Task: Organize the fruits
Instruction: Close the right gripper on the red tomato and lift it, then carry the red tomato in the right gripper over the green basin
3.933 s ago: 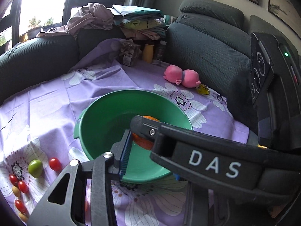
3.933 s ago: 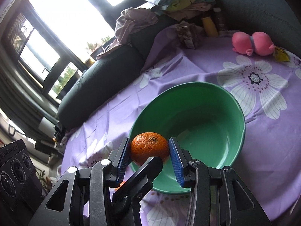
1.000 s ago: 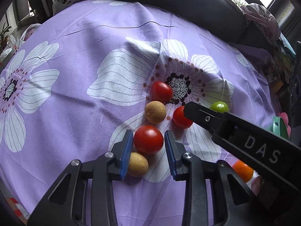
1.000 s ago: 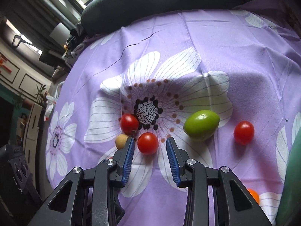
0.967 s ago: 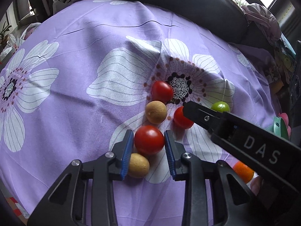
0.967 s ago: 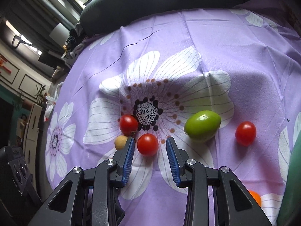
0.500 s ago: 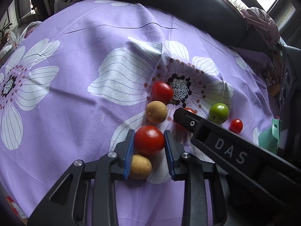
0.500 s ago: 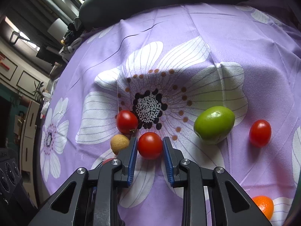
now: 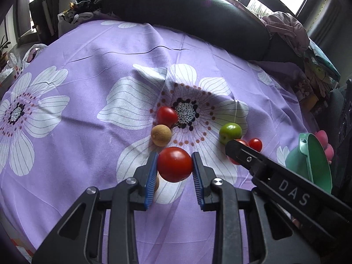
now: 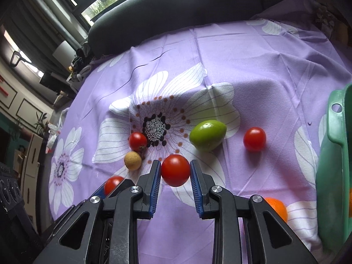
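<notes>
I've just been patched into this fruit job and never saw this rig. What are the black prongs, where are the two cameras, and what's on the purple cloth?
No robot: a person holds two pincer tools, each carrying a forward-looking fisheye camera. In the left view, the left tool grips a large red tomato. In the right view, the right tool grips a smaller red tomato. Loose on the purple flowered cloth lie a green oval fruit, two more red tomatoes, a tan round fruit and an orange. The green plastic basin sits at right.

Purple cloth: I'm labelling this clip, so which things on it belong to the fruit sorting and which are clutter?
Job: two gripped tomatoes, loose tomatoes, green fruit, tan fruit, orange, green bowl.
Clutter: clothes, pink toy.
</notes>
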Demonstrator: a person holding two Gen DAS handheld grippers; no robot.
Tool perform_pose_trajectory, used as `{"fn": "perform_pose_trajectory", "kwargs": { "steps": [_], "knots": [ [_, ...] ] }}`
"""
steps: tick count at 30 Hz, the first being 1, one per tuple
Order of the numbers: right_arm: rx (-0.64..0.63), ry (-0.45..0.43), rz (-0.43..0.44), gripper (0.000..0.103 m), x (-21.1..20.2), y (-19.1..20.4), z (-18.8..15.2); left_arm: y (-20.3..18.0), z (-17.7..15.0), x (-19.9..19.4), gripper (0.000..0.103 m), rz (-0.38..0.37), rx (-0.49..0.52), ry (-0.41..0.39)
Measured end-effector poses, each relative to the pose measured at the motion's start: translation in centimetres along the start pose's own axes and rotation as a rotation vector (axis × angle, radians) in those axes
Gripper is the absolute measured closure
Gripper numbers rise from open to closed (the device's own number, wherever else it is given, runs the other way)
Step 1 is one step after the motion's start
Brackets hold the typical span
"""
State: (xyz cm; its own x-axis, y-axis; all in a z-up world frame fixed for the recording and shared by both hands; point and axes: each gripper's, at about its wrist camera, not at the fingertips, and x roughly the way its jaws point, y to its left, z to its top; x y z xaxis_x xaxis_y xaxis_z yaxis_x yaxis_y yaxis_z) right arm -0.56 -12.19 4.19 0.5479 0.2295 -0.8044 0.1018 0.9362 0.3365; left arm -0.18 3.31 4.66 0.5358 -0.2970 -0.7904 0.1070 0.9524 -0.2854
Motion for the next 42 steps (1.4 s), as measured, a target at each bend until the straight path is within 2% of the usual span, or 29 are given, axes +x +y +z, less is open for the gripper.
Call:
{"fn": "perform_pose_trajectory", "kwargs": {
  "steps": [14, 29, 42],
  "knots": [
    [0.051, -0.111, -0.002, 0.074, -4.2, -2.1, 0.0, -3.2, -0.7, -2.6, 0.073, -0.063, 0.068, -0.082],
    [0.104, -0.180, -0.039, 0.074, -7.3, -4.4, 0.0, -5.7, -1.5, -3.7, 0.073, -0.119, 0.120, -0.107],
    [0.159, -0.274, -0.079, 0.074, -10.8, -6.8, -0.3, -8.8, -2.2, -4.2, 0.073, -0.165, 0.190, -0.117]
  ]
}}
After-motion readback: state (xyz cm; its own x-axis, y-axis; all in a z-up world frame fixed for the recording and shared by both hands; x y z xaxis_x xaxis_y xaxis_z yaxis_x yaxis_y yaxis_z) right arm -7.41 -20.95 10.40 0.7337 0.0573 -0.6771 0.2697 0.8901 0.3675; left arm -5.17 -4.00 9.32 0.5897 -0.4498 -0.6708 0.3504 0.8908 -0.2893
